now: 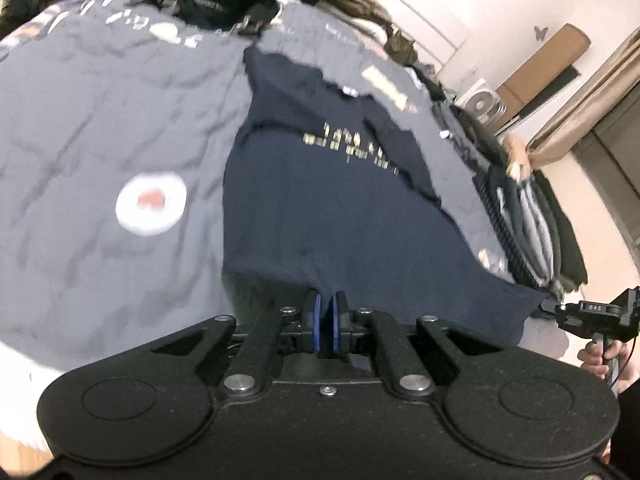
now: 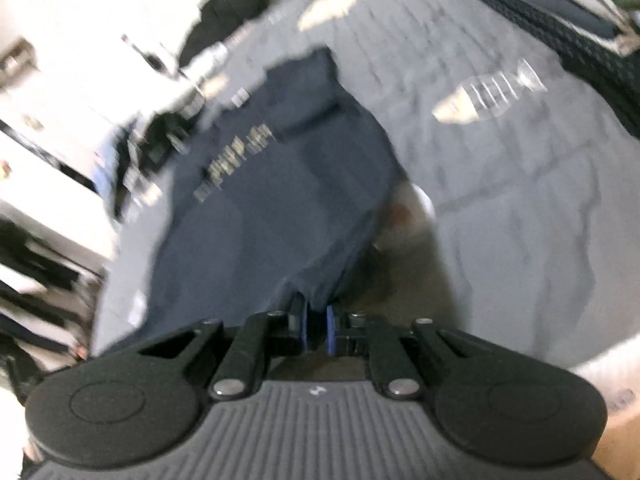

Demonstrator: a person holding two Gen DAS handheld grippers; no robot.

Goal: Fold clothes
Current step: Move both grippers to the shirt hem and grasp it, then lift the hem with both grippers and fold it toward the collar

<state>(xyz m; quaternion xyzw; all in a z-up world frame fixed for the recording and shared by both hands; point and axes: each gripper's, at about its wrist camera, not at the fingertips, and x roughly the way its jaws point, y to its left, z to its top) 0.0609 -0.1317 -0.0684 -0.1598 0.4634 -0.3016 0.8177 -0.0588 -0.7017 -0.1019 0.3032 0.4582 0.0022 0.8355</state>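
A navy T-shirt point(image 1: 320, 200) with pale gold lettering lies spread on a grey bed cover point(image 1: 100, 120). My left gripper point(image 1: 328, 308) is shut on the shirt's near hem, the cloth pinched between its blue pads. In the right wrist view the same navy T-shirt point(image 2: 272, 200) runs away from me, blurred. My right gripper point(image 2: 316, 316) is shut on another part of the near hem. The right gripper point(image 1: 592, 316) also shows at the far right of the left wrist view, held by a hand point(image 1: 596, 356).
The grey bed cover carries a white round patch with a red mark point(image 1: 151, 204) and pale prints point(image 2: 488, 96). A pile of dark clothes point(image 1: 224, 0) sits at the far end. Folded garments point(image 1: 532, 216) are stacked along the right edge. White wall and furniture lie beyond.
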